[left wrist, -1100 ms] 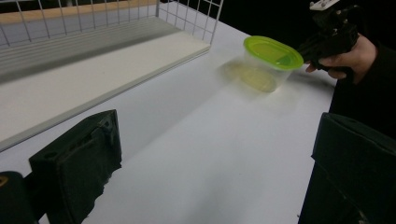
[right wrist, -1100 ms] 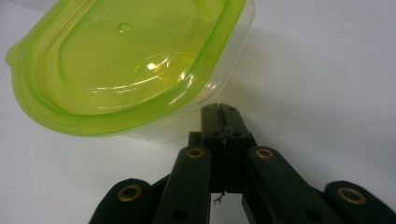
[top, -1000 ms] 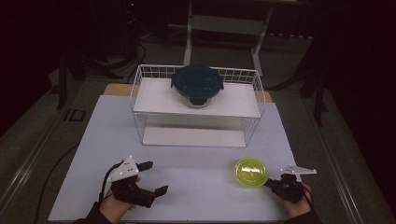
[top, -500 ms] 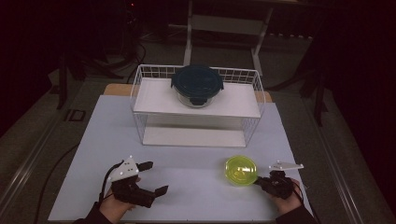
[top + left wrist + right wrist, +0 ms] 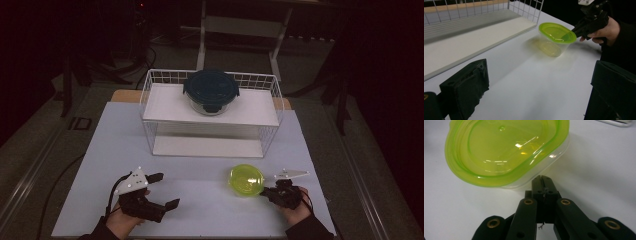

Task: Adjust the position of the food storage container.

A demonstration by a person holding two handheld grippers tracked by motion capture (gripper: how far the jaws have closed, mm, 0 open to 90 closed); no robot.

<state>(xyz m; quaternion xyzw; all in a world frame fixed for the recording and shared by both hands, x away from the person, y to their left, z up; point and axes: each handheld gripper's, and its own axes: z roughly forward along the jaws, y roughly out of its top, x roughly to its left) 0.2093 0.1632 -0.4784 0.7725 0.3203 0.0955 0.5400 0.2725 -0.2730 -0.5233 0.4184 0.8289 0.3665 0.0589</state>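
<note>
Leftward across the desk point(image 5: 200, 200) has slid the green-lidded container point(image 5: 246, 179), probably pushed by the right hand-held gripper point(image 5: 541, 178), jaws pressed together against its wall; the left hand-held gripper point(image 5: 160, 190) waits spread.

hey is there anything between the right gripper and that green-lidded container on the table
No. The right gripper, jaws shut, has its tips right at the side of the green-lidded container, just under the lid's rim, with only bare white table around them. Contact itself is hard to tell.
</note>
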